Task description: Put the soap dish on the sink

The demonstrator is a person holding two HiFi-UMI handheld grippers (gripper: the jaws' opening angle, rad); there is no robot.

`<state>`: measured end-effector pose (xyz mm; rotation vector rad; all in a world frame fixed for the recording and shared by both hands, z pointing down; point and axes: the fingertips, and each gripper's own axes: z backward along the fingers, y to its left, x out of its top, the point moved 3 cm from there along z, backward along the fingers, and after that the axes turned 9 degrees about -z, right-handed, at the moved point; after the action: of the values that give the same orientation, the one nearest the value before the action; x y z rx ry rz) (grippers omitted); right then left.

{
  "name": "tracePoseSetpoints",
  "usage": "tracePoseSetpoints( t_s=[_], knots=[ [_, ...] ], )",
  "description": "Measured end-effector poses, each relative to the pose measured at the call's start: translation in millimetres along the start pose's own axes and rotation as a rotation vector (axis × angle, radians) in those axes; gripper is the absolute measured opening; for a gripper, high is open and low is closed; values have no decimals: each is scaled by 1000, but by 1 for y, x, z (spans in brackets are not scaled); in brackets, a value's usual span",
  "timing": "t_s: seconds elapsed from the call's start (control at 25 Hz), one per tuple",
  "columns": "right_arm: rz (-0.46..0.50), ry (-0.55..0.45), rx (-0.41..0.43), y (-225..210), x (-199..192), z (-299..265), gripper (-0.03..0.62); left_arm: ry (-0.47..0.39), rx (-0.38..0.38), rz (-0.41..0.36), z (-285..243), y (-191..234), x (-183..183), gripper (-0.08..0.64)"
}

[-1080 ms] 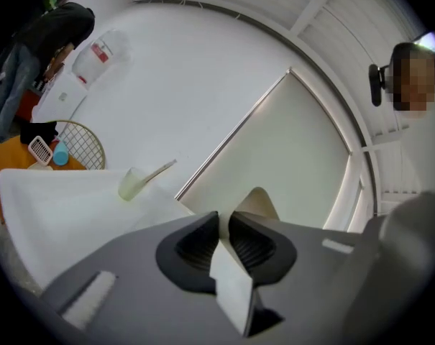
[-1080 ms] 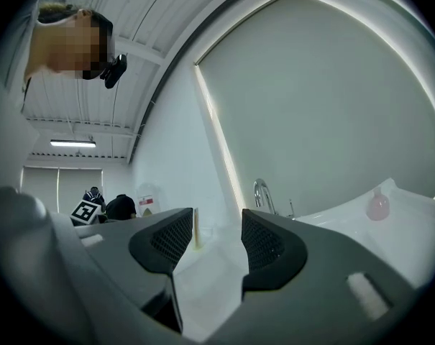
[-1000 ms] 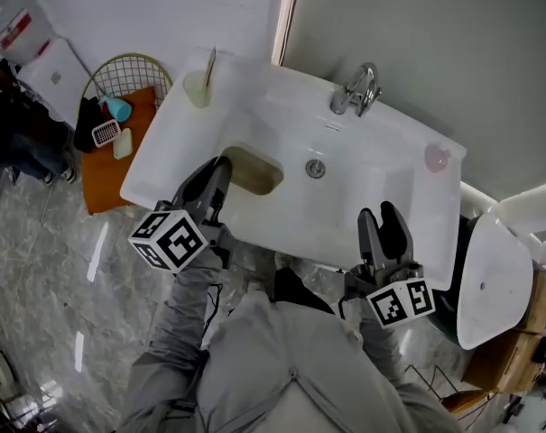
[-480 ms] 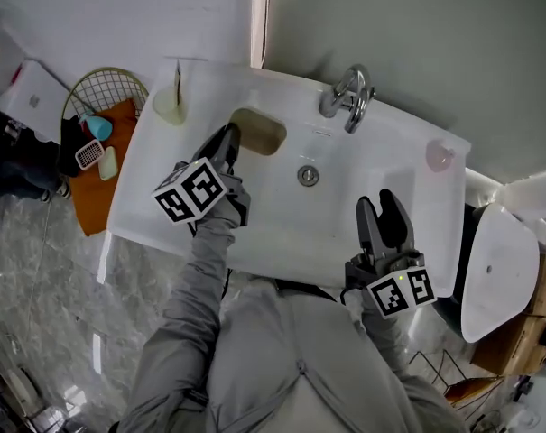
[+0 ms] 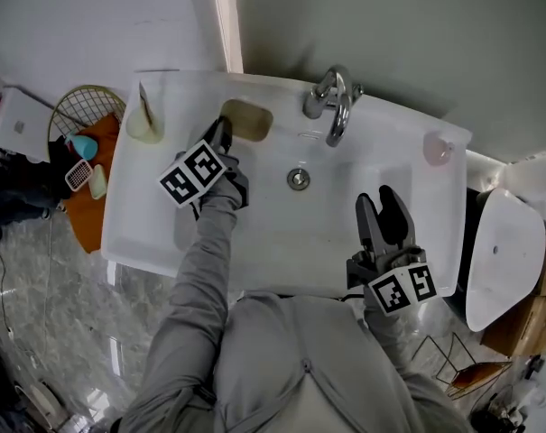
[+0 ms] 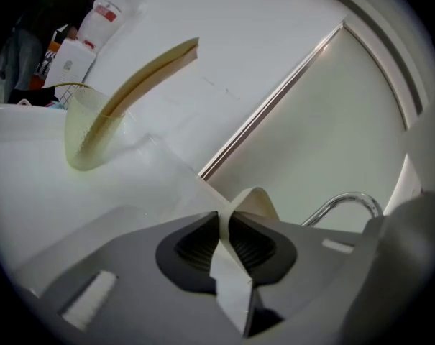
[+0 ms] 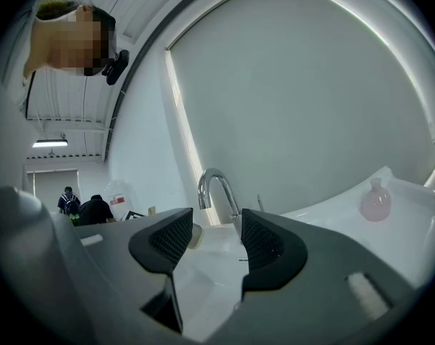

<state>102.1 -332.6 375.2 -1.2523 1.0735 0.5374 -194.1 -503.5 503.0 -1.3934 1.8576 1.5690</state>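
**Head view:** The left gripper (image 5: 224, 136) is reaching to the upper centre of the frame. It is holding the tan oval soap dish (image 5: 248, 121) by its near rim over the back ledge of the white ceramic sink (image 5: 408, 179). The dish is sitting just left of the chrome tap (image 5: 331, 106), and whether it is resting on the ledge yet cannot be told. The spot looks well chosen, being flat and clear of the basin. To its left there is bare ledge before the pale cup (image 5: 144, 126) in the corner. The right gripper (image 5: 381, 207) is hovering at lower right over the sink's front rim, well apart from the small pink bottle (image 5: 437, 149) on the right ledge.

**Left gripper view:** The left gripper (image 6: 224, 221) is pinching a thin edge of the soap dish (image 6: 254, 200) at lower centre, its jaws pressed onto the rim. The cup (image 6: 88, 135), with a flat tan stick leaning in it, is standing at upper left with open sink surface (image 6: 44, 207) between. The tap (image 6: 346, 203) is curving close on the right, the tighter side for any move.

**Right gripper view:** The right gripper (image 7: 216, 232) is waiting with its jaws spread and nothing between them. It is facing the tap (image 7: 213, 189) at centre, with the bottle (image 7: 375, 200) at far right.
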Motion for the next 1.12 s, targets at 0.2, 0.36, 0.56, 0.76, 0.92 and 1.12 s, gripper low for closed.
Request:
tracePoseSetpoints(
  t_s=[0.2,0.36,0.56,0.76,0.92,1.12],
  knots=[
    [-10,5,-11,-11,1,-6,213,15,4,-1,-23,-3,-3,106],
    [-15,12,-16,-17,1,-10,213,33,4,13,-42,-5,-7,106],
    [-21,20,-24,-24,1,-14,213,53,8,43,-60,-6,-12,106],
    [-26,24,-25,-29,0,-18,213,70,22,64,-72,-4,-19,106],
    [-28,28,-22,-30,-1,-22,213,85,28,84,-79,-2,-23,106],
    [-30,30,-23,-30,-1,-25,213,104,45,104,-84,3,-28,106]
  ],
)
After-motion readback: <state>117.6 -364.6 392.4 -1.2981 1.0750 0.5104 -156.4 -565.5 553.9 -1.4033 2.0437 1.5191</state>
